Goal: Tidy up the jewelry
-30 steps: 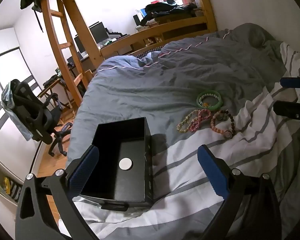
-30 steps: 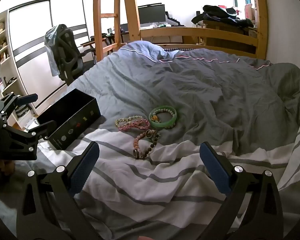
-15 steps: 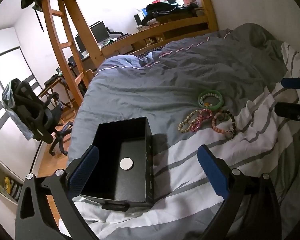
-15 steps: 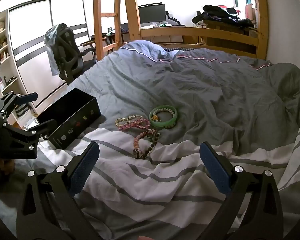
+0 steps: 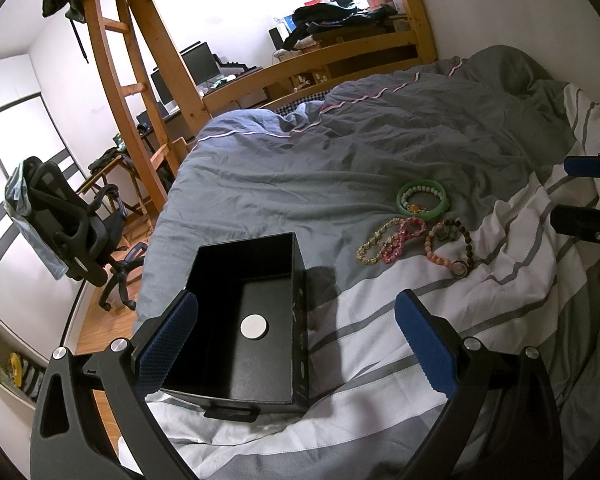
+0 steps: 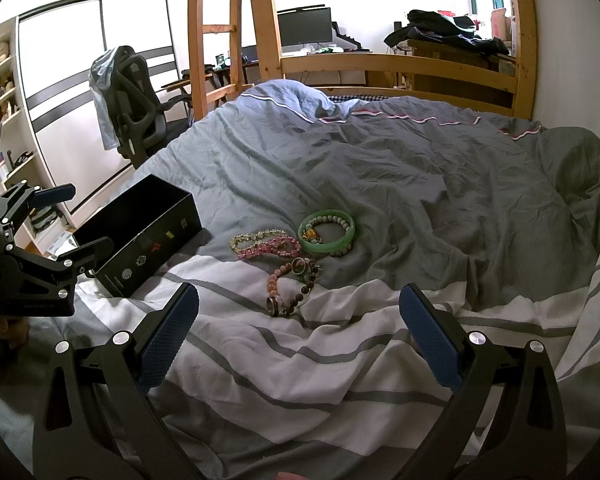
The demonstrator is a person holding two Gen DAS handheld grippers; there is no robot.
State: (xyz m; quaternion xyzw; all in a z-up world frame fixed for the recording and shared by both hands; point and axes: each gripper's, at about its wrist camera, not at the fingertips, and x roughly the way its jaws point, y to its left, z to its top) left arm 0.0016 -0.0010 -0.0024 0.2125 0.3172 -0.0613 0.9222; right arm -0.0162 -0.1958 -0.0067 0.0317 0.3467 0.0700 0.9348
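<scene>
An open black box (image 5: 244,320) with a white disc (image 5: 254,326) on its floor sits on the bed; it also shows in the right wrist view (image 6: 140,232). Several bracelets lie in a cluster to its right: a green bangle (image 5: 422,199) (image 6: 327,232), yellow and pink bead bracelets (image 5: 392,239) (image 6: 266,243), and a pink-brown bead bracelet with rings (image 5: 448,248) (image 6: 292,286). My left gripper (image 5: 296,336) is open and empty, just over the box's near edge. My right gripper (image 6: 298,334) is open and empty, just short of the bracelets.
The bed has a rumpled grey duvet (image 5: 340,160) and a striped white-grey sheet (image 6: 300,360). A wooden bunk frame and ladder (image 5: 140,80) stand behind. An office chair (image 5: 64,224) is off the bed's left side, over the wooden floor.
Both grippers have hardly moved; the left view has drifted very slightly. Both stay open and empty.
</scene>
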